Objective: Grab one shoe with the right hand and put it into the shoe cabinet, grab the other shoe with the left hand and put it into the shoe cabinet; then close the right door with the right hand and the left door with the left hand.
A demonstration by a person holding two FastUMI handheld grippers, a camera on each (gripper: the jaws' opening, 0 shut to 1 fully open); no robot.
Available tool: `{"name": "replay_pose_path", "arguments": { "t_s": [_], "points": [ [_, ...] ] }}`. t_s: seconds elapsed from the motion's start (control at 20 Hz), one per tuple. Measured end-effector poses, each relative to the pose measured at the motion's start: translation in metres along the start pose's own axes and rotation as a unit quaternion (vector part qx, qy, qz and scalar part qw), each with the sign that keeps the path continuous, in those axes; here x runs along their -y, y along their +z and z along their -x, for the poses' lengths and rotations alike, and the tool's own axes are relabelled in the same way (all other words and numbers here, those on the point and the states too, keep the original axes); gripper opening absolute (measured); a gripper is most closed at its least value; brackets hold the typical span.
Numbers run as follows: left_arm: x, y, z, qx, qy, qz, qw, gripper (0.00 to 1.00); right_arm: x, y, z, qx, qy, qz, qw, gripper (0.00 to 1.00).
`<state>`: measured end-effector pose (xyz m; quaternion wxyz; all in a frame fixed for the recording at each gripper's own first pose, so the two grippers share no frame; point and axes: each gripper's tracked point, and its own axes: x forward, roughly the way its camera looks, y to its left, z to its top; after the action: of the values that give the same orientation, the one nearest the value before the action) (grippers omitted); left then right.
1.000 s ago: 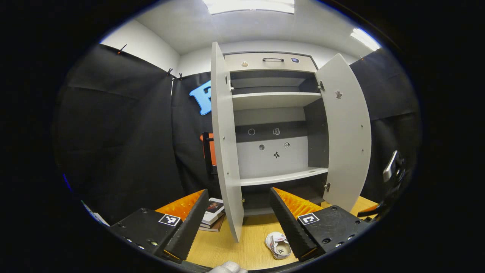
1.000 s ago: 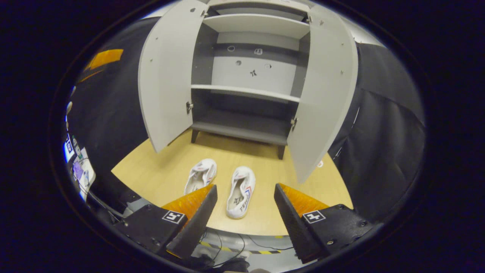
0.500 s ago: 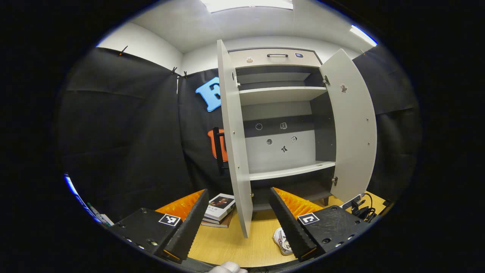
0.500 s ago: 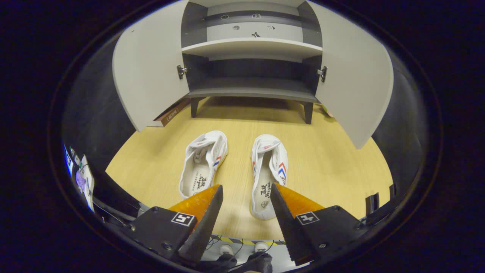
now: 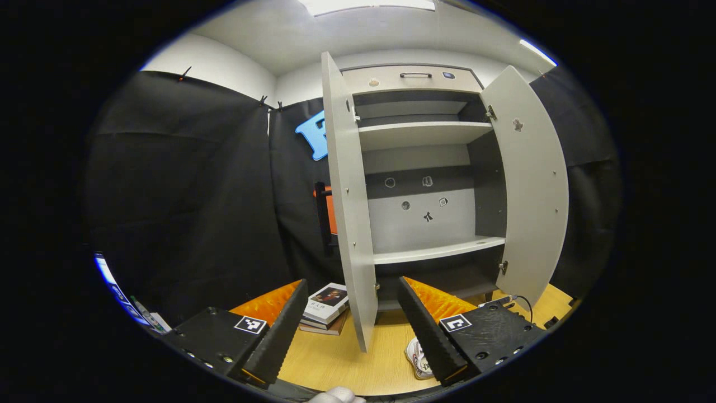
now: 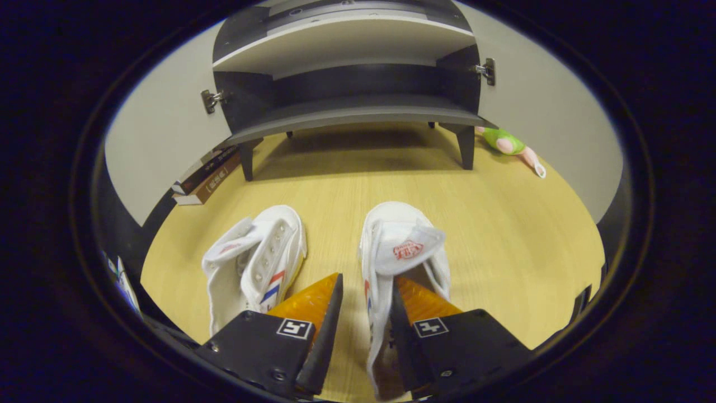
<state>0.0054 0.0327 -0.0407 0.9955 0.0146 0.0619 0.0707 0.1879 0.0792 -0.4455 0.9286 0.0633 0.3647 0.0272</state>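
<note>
Two white shoes lie side by side on the wooden floor (image 6: 503, 235) in the right gripper view, toes toward the shoe cabinet (image 6: 358, 112). The left shoe (image 6: 254, 263) rests just left of the right gripper (image 6: 364, 313), untouched. The right shoe (image 6: 400, 252) has its left side wall standing between that gripper's fingers, which are narrowed to a slim gap around it; whether both press on it cannot be told. A stack of books (image 6: 204, 179) lies at the far left beside the cabinet leg, and a green and pink toy (image 6: 512, 144) lies at the far right.

In the left gripper view, the left gripper (image 5: 347, 330) is held up with its fingers wide apart and nothing between them. Both cabinet doors stand open: the left door (image 5: 347, 196) edge-on, the right door (image 5: 531, 184) swung wide. The shelves (image 5: 425, 134) carry no shoes. One shoe (image 5: 417, 358) shows partly on the floor beside the near right finger
</note>
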Motion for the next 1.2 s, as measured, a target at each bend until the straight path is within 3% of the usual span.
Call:
{"name": "replay_pose_path", "arguments": {
  "t_s": [0.05,0.15,0.2,0.3,0.4,0.45,0.75,0.85,0.9,1.2],
  "points": [
    [0.003,-0.001,-0.003,-0.003,-0.001,0.001,1.0,0.96,0.004,-0.002,-0.006,-0.007,-0.008,-0.007,1.0,0.42],
    [0.008,0.002,-0.009,-0.003,0.001,-0.003,1.0,0.96,-0.002,-0.005,-0.012,-0.01,0.012,-0.008,1.0,0.26],
    [0.01,0.002,-0.012,-0.003,0.002,-0.004,1.0,0.96,0.002,0.0,-0.006,-0.01,0.011,-0.001,1.0,0.12],
    [0.015,0.004,-0.017,-0.002,0.002,-0.002,1.0,0.96,0.002,0.001,-0.004,-0.023,0.029,-0.013,0.999,0.07],
    [0.02,0.004,-0.023,-0.004,0.002,0.0,1.0,1.0,0.009,0.012,0.002,-0.024,0.033,-0.008,0.999,0.05],
    [0.023,0.006,-0.025,-0.003,0.0,0.003,1.0,0.96,0.014,0.018,0.009,-0.023,0.03,-0.001,0.999,0.05],
    [0.038,0.011,-0.03,0.002,-0.009,0.004,1.0,0.96,0.014,0.078,0.071,0.018,0.045,0.04,0.998,0.05],
    [0.042,0.006,-0.029,-0.001,-0.012,0.002,1.0,1.0,0.009,0.114,0.099,0.046,0.052,0.053,0.996,0.05],
    [0.045,0.001,-0.028,-0.005,-0.014,0.0,1.0,0.96,0.005,0.134,0.112,0.061,0.054,0.061,0.995,0.05],
    [0.069,-0.014,-0.03,-0.015,-0.024,0.012,1.0,0.96,-0.019,0.279,0.175,0.161,0.064,0.099,0.98,0.05]
  ]
}}
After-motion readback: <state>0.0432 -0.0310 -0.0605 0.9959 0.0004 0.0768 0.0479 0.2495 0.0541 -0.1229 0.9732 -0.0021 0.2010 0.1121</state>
